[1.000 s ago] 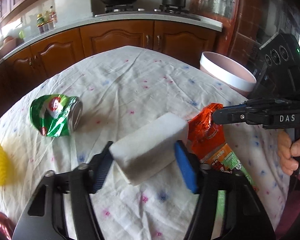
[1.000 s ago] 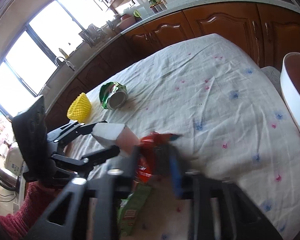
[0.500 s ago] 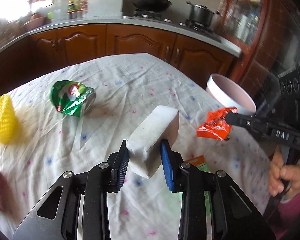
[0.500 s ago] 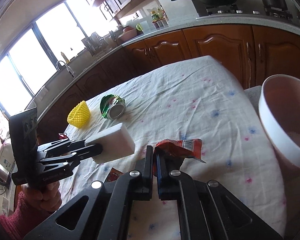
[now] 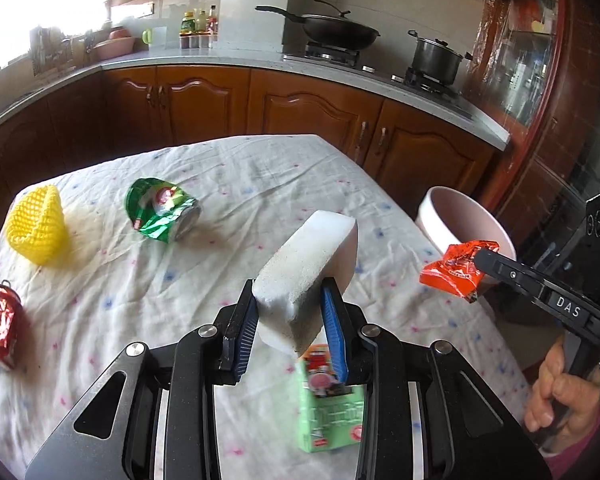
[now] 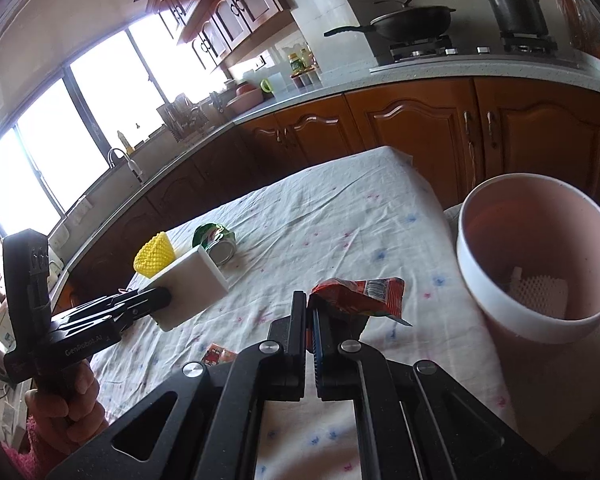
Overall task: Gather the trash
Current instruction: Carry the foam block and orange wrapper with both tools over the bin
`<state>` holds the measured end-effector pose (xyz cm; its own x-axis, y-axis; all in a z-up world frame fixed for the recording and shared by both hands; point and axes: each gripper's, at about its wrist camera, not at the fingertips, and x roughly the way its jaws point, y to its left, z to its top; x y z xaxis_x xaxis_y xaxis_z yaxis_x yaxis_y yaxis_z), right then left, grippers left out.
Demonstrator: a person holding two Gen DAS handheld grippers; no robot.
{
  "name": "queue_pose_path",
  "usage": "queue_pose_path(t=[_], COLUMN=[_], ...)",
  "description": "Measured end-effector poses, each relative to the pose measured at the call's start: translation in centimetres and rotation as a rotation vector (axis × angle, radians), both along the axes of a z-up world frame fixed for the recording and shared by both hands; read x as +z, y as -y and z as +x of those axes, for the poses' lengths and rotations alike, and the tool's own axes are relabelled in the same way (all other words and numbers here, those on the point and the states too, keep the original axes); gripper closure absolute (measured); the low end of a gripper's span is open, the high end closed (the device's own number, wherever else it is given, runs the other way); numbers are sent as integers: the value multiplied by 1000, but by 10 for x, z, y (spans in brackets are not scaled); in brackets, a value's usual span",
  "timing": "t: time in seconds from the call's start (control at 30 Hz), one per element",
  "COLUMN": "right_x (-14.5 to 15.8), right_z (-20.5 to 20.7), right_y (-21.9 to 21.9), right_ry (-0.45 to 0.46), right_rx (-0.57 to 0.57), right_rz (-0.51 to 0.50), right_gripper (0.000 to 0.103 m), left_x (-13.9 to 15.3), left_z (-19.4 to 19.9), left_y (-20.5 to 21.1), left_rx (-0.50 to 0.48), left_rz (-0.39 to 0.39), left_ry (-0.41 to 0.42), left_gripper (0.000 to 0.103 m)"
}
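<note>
My left gripper (image 5: 290, 308) is shut on a white foam block (image 5: 312, 268), held up off the table; the same block (image 6: 192, 284) shows in the right wrist view. My right gripper (image 6: 311, 312) is shut on a crumpled orange-red snack wrapper (image 6: 360, 294), lifted above the cloth just left of the pink bin (image 6: 540, 248). In the left wrist view the wrapper (image 5: 458, 268) hangs in front of the bin (image 5: 460, 216). On the table lie a crushed green can (image 5: 160, 212), a yellow foam net (image 5: 36, 224), a crushed red can (image 5: 0, 330) and a green carton (image 5: 328, 404).
The table wears a white spotted cloth (image 5: 228, 184). The bin stands off the table's right edge and holds a white mesh piece (image 6: 540, 288). Wooden cabinets (image 5: 300, 116), a counter and a stove with a wok and a pot run behind the table.
My left gripper closed on the foam block and lifted it off the cloth, rolling it upright. My right gripper pinched the orange wrapper and raised it toward the bin.
</note>
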<state>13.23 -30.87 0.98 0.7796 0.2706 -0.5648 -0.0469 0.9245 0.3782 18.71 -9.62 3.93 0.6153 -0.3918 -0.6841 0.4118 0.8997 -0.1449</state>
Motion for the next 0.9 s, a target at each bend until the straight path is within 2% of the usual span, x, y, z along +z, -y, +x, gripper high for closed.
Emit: queue_pose_path(t=[0.9], right_x=[17], right_z=[-38], right_y=[73], right_ry=[49], right_rx=[-135], right_rz=[12], right_gripper=[100], left_x=[11], left_z=[-12], left_y=[95], left_rx=[-149], left_rz=[20], left_ry=[-10], left_gripper=[73])
